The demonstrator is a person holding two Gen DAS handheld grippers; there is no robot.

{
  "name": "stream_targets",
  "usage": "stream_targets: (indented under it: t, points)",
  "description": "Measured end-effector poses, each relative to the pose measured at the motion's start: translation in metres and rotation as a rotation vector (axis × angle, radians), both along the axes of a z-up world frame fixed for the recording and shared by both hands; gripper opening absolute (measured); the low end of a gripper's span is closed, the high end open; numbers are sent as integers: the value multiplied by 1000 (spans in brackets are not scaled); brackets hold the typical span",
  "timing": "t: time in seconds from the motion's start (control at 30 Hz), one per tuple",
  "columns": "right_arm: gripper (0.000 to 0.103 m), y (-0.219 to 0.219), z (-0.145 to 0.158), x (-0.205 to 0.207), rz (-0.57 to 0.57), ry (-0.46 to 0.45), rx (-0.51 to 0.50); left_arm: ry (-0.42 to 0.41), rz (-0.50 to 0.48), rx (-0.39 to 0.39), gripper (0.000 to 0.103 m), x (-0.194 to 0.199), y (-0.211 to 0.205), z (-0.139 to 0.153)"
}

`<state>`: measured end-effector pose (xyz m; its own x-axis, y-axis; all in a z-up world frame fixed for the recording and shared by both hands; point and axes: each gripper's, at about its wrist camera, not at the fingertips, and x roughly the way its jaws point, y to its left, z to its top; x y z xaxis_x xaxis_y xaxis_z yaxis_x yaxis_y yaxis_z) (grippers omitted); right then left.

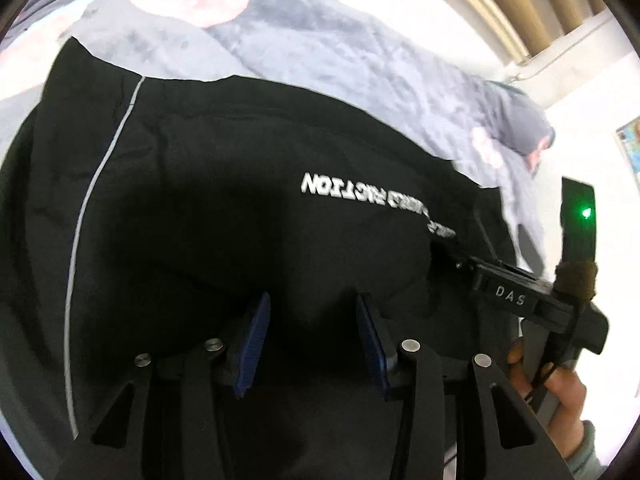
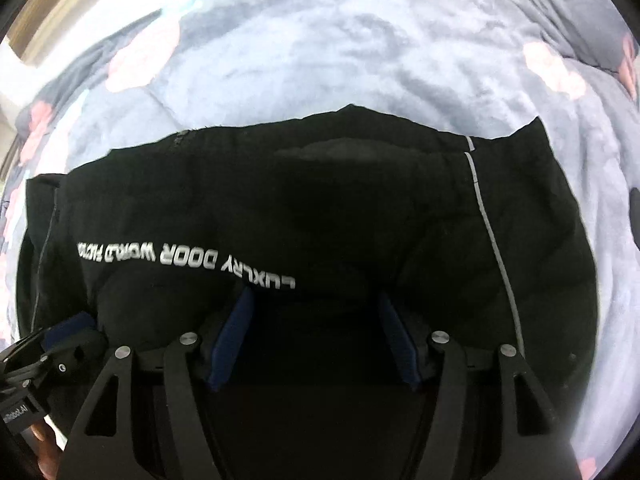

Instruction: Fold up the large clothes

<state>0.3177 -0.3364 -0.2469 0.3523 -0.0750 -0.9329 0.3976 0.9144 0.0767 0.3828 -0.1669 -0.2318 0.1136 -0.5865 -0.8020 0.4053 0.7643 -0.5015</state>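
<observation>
A black padded jacket (image 1: 208, 184) with white lettering and a thin grey stripe lies spread on the bed; it also fills the right wrist view as the jacket (image 2: 320, 208). My left gripper (image 1: 312, 340) points down at it with its blue pads (image 1: 254, 344) apart. Black cloth fills the gap, and I cannot tell if the pads press on it. My right gripper (image 2: 316, 336) hangs over the jacket's near part, jaws wide, with the pads (image 2: 232, 336) apparently clear of the cloth. Each gripper shows in the other's view: the right gripper (image 1: 460, 258) by the lettering's end, the left gripper (image 2: 70, 330) at the jacket's edge.
A grey-blue blanket (image 2: 360, 48) with pink patches covers the bed around the jacket. A person's hand (image 1: 560, 396) holds the right gripper's handle. A wooden frame (image 1: 520, 8) and a bright white wall lie beyond the bed.
</observation>
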Motion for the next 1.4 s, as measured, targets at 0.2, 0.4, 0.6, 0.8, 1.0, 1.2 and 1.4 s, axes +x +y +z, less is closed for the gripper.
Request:
stream_targets:
  t: [0.2, 0.4, 0.6, 0.8, 1.0, 1.2, 1.4]
  points:
    - [75, 14, 22, -46, -6, 12, 29, 50, -55, -104, 46, -34, 33, 25]
    - [75, 19, 44, -100, -46, -4, 84, -7, -67, 10, 46, -66, 50, 29]
    - [75, 38, 40, -133, -8, 47, 70, -2, -42, 79, 46, -71, 56, 7]
    - [76, 39, -8, -129, 42, 143, 0, 146, 2, 153, 46, -52, 39, -51]
    - [76, 41, -13, -129, 30, 126, -23, 98, -8, 158, 46, -57, 32, -42]
    - [76, -4, 35, -162, 1, 9, 120, -28, -24, 51, 46, -55, 63, 13]
    - [88, -87, 79, -191, -156, -96, 39, -88, 126, -3, 61, -8, 114, 45]
